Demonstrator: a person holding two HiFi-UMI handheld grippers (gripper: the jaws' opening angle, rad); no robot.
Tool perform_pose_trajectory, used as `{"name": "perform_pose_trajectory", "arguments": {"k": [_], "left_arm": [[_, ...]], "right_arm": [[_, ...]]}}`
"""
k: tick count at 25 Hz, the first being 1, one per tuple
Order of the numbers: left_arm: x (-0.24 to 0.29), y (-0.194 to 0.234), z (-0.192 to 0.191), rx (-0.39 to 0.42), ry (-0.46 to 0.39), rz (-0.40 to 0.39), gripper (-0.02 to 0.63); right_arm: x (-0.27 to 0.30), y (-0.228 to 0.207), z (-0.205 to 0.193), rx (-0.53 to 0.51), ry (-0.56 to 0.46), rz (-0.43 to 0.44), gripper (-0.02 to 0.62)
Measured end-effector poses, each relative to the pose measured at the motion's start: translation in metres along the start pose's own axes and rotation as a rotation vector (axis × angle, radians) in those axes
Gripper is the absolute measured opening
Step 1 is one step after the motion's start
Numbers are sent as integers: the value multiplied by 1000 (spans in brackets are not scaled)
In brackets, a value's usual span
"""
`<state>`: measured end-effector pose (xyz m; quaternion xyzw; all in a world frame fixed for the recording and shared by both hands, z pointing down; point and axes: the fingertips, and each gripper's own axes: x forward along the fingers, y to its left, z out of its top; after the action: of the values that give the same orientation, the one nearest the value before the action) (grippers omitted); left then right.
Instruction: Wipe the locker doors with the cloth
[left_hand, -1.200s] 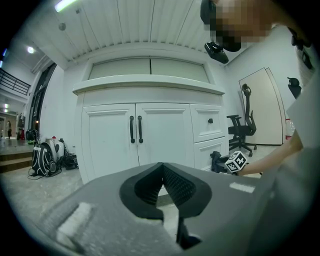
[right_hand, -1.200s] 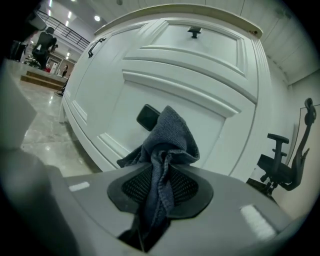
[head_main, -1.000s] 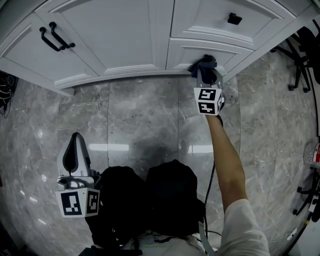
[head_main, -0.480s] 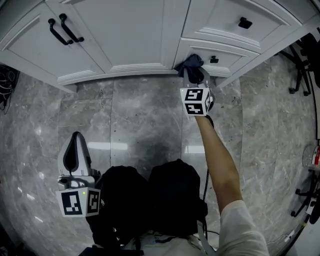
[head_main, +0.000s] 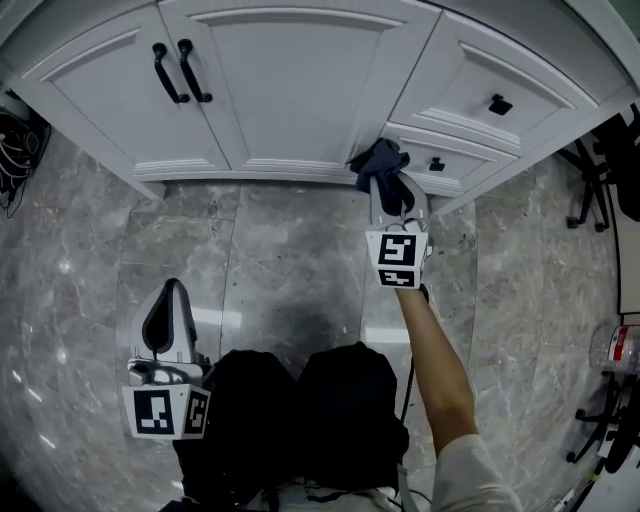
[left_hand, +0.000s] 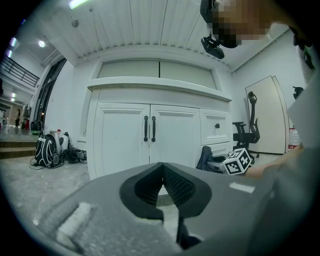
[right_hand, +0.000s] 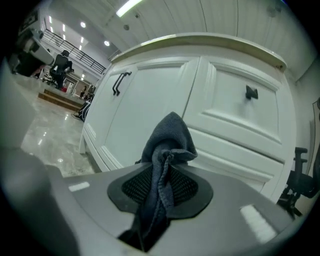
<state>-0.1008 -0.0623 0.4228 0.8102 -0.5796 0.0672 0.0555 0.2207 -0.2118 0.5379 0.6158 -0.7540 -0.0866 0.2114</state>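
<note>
My right gripper (head_main: 390, 195) is shut on a dark blue cloth (head_main: 378, 160) and holds it against the white locker front (head_main: 290, 90), low down where the right door meets the lower drawer (head_main: 455, 160). In the right gripper view the cloth (right_hand: 168, 142) bunches up out of the gripper (right_hand: 167, 167), close to the door panel (right_hand: 145, 105). My left gripper (head_main: 165, 325) hangs shut and empty over the floor at the lower left, far from the doors. In the left gripper view the gripper (left_hand: 162, 167) points at the double doors (left_hand: 125, 140) with their black handles (left_hand: 149, 128).
Grey marble floor (head_main: 280, 250) lies before the lockers. An office chair (head_main: 605, 150) stands at the right and bags (head_main: 18, 140) at the left end. Two drawers carry small black knobs (head_main: 500, 103). The person's dark trouser legs (head_main: 310, 410) fill the bottom middle.
My right gripper has slid the cloth leftwards and a little upwards, from the lower drawer's front to the seam beside the right door. The left gripper has stayed where it was.
</note>
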Motion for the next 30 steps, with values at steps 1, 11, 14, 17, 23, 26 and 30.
{"name": "perform_pose_trajectory", "arguments": {"k": [1, 11, 14, 17, 23, 26, 30], "left_arm": [[-1, 1, 0, -6, -2, -3, 2], [-24, 28, -2, -73, -16, 5, 2], [-34, 41, -1, -77, -26, 9, 2], [-45, 58, 1, -76, -35, 29, 2], [-58, 83, 1, -83, -39, 64, 2], [-58, 86, 1, -88, -42, 65, 2], [-56, 85, 0, -90, -42, 66, 2]], "right_arm": [[-3, 5, 16, -10, -25, 9, 92], [14, 65, 211, -150, -281, 105, 94], [32, 84, 261, -157, -323, 117, 95], [47, 97, 299, -184, -346, 107, 94], [73, 100, 319, -225, -287, 84, 95], [70, 93, 314, -264, -291, 70, 95], [61, 68, 303, -286, -288, 39, 95]]}}
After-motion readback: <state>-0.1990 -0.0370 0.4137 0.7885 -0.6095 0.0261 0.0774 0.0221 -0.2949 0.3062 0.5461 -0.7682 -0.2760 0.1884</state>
